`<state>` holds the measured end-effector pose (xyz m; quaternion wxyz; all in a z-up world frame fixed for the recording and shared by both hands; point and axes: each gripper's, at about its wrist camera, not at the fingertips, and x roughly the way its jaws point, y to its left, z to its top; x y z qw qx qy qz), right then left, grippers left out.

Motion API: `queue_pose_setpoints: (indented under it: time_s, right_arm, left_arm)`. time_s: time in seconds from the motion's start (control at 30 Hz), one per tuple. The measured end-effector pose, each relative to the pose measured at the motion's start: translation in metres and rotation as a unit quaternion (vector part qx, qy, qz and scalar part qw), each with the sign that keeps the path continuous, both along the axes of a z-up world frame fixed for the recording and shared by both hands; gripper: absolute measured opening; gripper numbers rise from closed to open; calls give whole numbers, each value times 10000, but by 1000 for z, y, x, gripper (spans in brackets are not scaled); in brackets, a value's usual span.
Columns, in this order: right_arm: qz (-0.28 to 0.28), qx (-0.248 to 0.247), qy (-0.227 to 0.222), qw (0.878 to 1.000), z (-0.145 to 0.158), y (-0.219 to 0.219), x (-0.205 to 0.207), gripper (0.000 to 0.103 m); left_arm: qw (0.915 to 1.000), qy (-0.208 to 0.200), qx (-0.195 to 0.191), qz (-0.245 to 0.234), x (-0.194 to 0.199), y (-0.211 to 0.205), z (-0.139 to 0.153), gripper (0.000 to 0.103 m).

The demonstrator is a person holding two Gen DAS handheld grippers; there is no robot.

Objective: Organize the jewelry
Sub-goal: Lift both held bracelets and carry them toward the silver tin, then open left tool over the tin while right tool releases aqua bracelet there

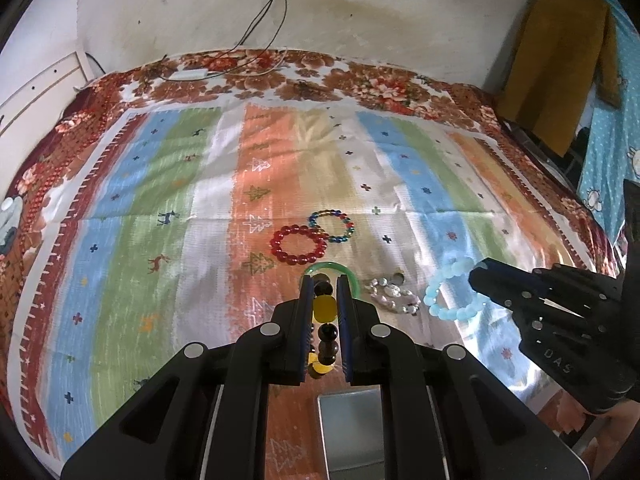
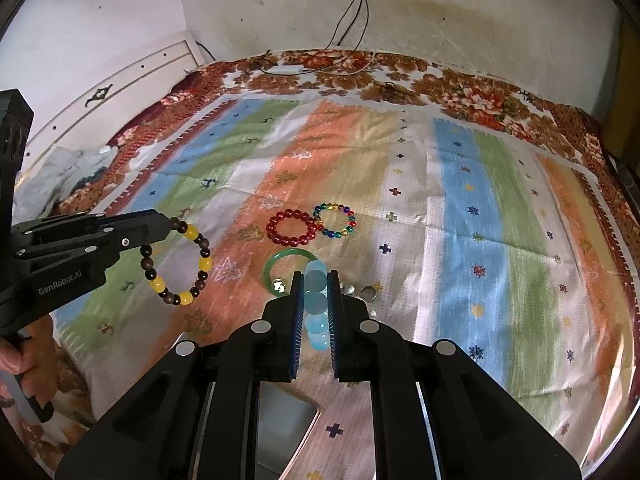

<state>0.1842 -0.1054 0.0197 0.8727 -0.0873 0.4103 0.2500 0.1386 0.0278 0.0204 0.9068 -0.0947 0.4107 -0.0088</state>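
Note:
My left gripper (image 1: 324,284) is shut on a brown-and-yellow bead bracelet (image 1: 325,308), held above the cloth; the bracelet also hangs in the right wrist view (image 2: 176,260) from the left gripper (image 2: 166,224). My right gripper (image 2: 314,280) is shut on a light blue bead bracelet (image 2: 314,304), which also shows in the left wrist view (image 1: 448,292) with the right gripper (image 1: 478,276). On the cloth lie a red bead bracelet (image 1: 298,244), a multicoloured bead bracelet (image 1: 332,225), a green bangle (image 1: 332,268) and a white stone bracelet (image 1: 394,296).
A striped cloth (image 1: 160,200) covers a floral bedspread (image 1: 380,88). A grey box (image 1: 352,432) sits under the left gripper and also shows in the right wrist view (image 2: 280,420). Cables and a charger (image 1: 188,75) lie at the far edge by the wall. A headboard (image 2: 120,88) stands at left.

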Motion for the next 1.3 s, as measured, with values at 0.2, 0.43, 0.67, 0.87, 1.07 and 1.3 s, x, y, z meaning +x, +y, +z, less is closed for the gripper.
queue_pose_setpoints:
  time_s: [0.2, 0.43, 0.67, 0.87, 1.07, 1.3]
  right_arm:
    - [113, 14, -31, 9999, 2, 1, -17, 12]
    - [245, 71, -35, 9997, 3, 0, -38, 12]
    - [330, 83, 35, 9994, -2, -2, -53, 12]
    - [401, 163, 148, 9990, -6, -5, -64, 12]
    - [338, 182, 309, 9988, -14, -10, -64, 13]
    - [137, 245, 246, 9993, -10, -21, -55, 33]
  left_arm:
    - [9999, -130, -1, -64, -16, -8, 5, 11]
    - [9993, -308, 38, -215, -39, -22, 8, 11]
    - [9987, -307, 77, -404, -56, -36, 3, 11]
    - [9985, -235, 80, -480, -64, -41, -3, 11]
    - [9987, 42, -44, -506, -62, -40, -16, 12]
    - [9999, 103, -4, -127, -55, -20, -18, 28]
